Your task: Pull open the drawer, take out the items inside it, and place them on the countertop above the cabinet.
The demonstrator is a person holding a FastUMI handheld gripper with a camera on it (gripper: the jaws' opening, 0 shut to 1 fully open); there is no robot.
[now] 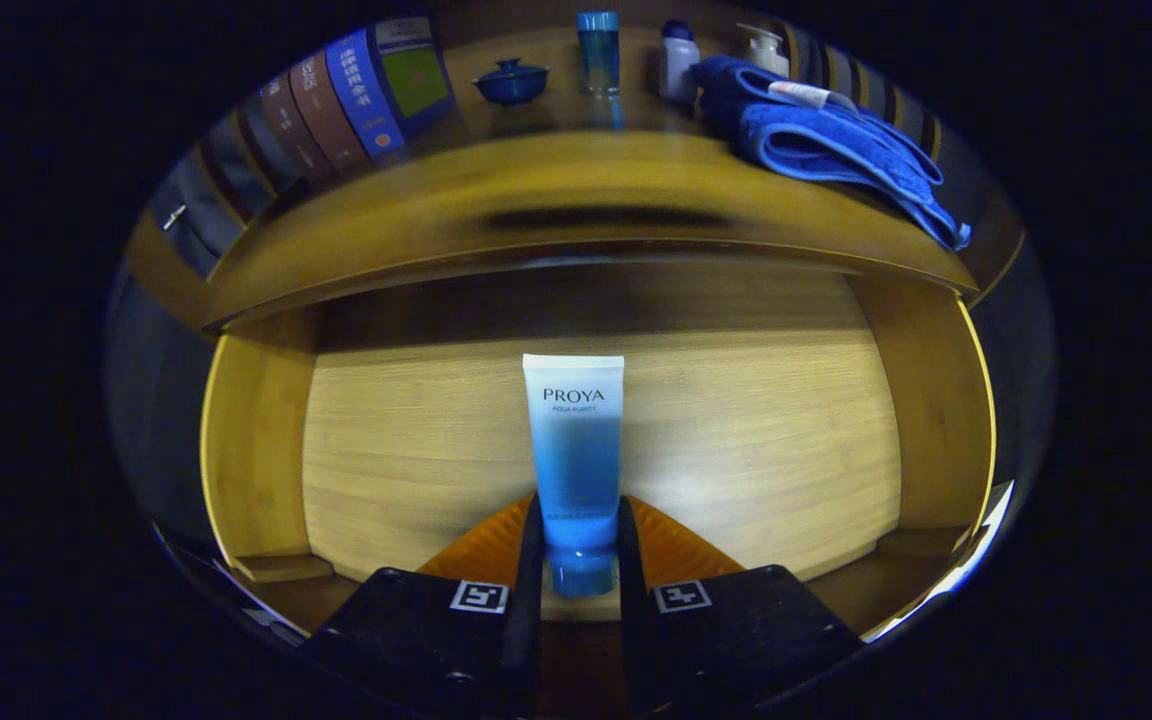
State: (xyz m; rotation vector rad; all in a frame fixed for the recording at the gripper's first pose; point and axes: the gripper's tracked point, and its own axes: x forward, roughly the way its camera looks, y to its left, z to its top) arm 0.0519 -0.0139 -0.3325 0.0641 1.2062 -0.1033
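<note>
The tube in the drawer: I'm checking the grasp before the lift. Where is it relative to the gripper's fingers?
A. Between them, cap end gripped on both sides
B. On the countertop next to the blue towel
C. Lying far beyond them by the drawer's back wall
A: the tube lies in the open drawer with its cap end between the gripper fingers, both pressing its sides.

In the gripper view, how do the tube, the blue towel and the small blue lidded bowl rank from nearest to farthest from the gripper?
1. Tube: between the fingers of the gripper, lying in the open drawer.
2. Blue towel: on the countertop, at its front edge.
3. Lidded bowl: farther back on the countertop.
</note>
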